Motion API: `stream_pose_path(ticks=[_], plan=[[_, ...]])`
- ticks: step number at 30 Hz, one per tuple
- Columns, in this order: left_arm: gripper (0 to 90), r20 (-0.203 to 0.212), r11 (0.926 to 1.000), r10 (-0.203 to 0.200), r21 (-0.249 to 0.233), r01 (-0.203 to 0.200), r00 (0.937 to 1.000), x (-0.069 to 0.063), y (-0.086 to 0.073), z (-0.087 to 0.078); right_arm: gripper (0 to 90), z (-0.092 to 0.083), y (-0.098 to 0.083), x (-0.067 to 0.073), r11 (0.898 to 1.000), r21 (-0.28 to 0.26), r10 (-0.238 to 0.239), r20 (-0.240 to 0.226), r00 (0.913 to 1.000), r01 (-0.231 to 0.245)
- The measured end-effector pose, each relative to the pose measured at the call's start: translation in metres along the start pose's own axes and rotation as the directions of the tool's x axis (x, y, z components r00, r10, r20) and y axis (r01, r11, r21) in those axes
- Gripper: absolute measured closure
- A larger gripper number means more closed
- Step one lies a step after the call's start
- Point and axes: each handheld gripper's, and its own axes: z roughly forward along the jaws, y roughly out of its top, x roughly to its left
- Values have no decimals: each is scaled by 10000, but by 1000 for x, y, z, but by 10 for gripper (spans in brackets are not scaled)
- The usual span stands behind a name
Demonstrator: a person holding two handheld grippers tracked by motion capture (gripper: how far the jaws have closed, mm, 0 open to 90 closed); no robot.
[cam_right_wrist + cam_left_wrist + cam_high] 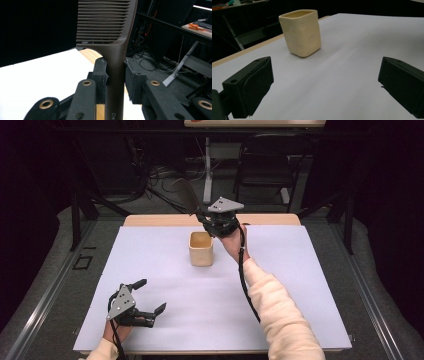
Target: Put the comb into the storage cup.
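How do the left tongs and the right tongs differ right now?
The left tongs are open and hold nothing, while the right tongs are shut on the handle of a dark brown comb. The left tongs sit low at the near edge of the white table; the right tongs are raised at its far side, just behind the cream cup. Both are black, and each is held in one hand.

Bright tabletop, dark dim surroundings.

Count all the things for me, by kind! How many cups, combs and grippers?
Cups: 1, the cream cup standing on the white table.
Combs: 1, the brown comb clamped in the right gripper.
Grippers: 2, counting the left gripper.
Total: 4.
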Motion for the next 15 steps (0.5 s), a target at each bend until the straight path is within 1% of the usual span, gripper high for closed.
stream_pose_path(ticks=[1,9,15], plan=[[0,5,10000,19,2,-19,10000,0,0,0,725,0,0,0,10000,-35,-56,-11,10000,56],[0,20,10000,28,10,-28,10000,0,0,1,725,4,0,4,9999,-117,-37,-97,9999,36],[0,38,10000,28,11,-28,10000,-1,0,1,725,6,-1,5,9998,-190,45,-144,9999,-48]])
